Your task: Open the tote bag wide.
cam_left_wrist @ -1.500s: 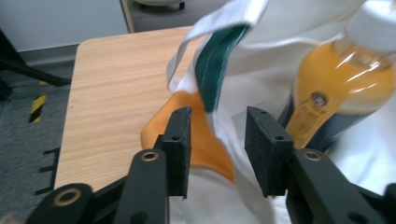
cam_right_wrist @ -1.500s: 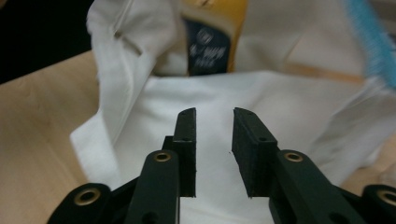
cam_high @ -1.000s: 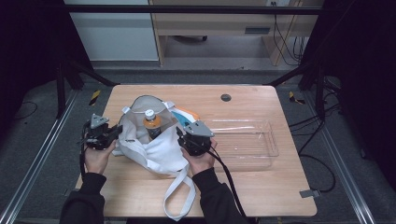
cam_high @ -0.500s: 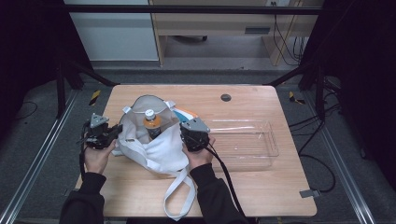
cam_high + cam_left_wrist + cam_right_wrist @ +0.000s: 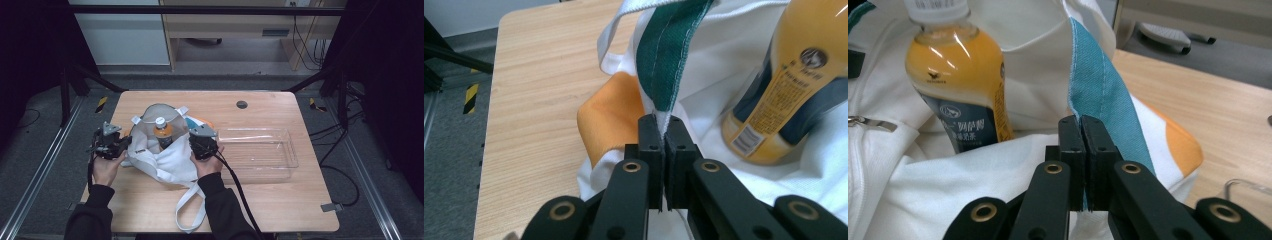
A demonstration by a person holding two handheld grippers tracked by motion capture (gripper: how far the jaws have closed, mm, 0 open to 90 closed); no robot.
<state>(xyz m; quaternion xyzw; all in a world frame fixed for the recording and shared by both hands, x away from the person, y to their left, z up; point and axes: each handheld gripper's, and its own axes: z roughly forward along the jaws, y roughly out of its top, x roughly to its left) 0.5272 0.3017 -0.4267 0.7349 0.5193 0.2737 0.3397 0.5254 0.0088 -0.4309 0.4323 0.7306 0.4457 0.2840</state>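
Left gripper and right gripper, each clenched on the bag rim at 9 and 3 o'clock, risk toppling the upright bottle if jerked

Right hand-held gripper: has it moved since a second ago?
Yes. The right hand-held gripper shifted slightly toward the clear plastic tray, its jaws closing on the white cloth bag's rim.

Light wooden table, rounded corners, dark round grommet hole near far edge. On it: white cloth bag left of centre, strap trailing toward near edge; clear plastic tray just right of bag, lying flat.
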